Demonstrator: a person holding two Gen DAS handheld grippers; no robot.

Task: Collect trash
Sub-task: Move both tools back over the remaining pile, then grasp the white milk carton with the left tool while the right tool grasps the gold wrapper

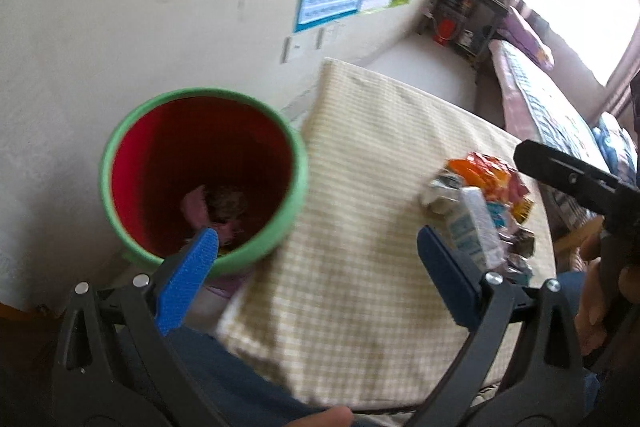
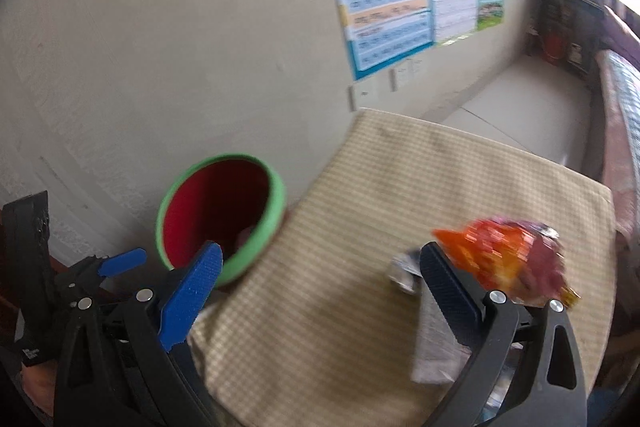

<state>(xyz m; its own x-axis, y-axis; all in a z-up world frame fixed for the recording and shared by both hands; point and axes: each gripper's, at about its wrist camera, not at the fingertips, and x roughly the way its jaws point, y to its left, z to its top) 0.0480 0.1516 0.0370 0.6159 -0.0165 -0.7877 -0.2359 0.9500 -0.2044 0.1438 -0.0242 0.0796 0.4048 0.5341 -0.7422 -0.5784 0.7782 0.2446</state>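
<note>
Both the left gripper [image 1: 316,263] and the right gripper [image 2: 320,283] hold nothing, fingers spread wide, above the checked tablecloth [image 1: 360,167], with the trash pile [image 1: 484,203] at the frame's right and the red bin [image 1: 204,175] at centre left.

The bin [image 1: 204,179] is red inside with a green rim. The tabletop [image 1: 360,187] wears a beige-and-cream small-check cloth. The snack wrapper [image 2: 504,259] is orange, yellow and red. The carton [image 1: 474,227] is white with light-blue print. Both grippers are black with blue pads [image 1: 188,283].
</note>
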